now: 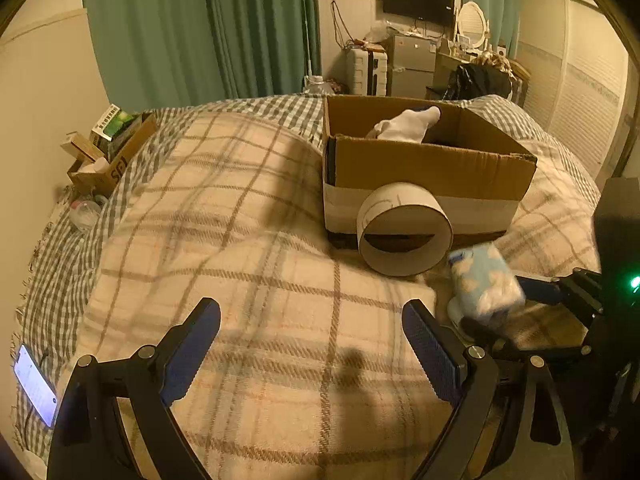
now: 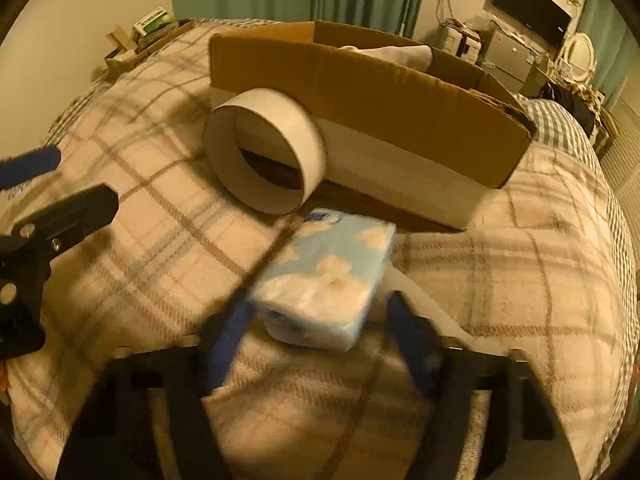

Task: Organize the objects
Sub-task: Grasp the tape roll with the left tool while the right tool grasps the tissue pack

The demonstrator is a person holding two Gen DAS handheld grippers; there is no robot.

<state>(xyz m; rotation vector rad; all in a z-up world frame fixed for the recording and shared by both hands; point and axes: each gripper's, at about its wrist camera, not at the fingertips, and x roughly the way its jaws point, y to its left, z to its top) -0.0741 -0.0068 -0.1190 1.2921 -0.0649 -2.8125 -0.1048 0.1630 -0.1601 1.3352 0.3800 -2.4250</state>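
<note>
A light-blue tissue pack [image 2: 332, 276] printed with white clouds lies on the plaid blanket, partly on top of a small white thing [image 2: 402, 280]. My right gripper [image 2: 318, 304] straddles the pack, with its blurred blue pads against the pack's two sides. In the left wrist view the same pack [image 1: 484, 284] sits between the right gripper's fingers [image 1: 536, 291] at the right edge. A white cardboard ring [image 1: 404, 232] stands on its rim against the open cardboard box [image 1: 432, 168], which holds a white sock [image 1: 408, 124]. My left gripper [image 1: 312, 306] hangs open and empty over the blanket.
The bed's plaid blanket [image 1: 240, 240] spreads left of the box. A lit phone [image 1: 34, 384] lies at the bed's left edge. A carton of clutter [image 1: 104, 152] stands beside the bed at far left. A fridge, a mirror and a wall screen are across the room.
</note>
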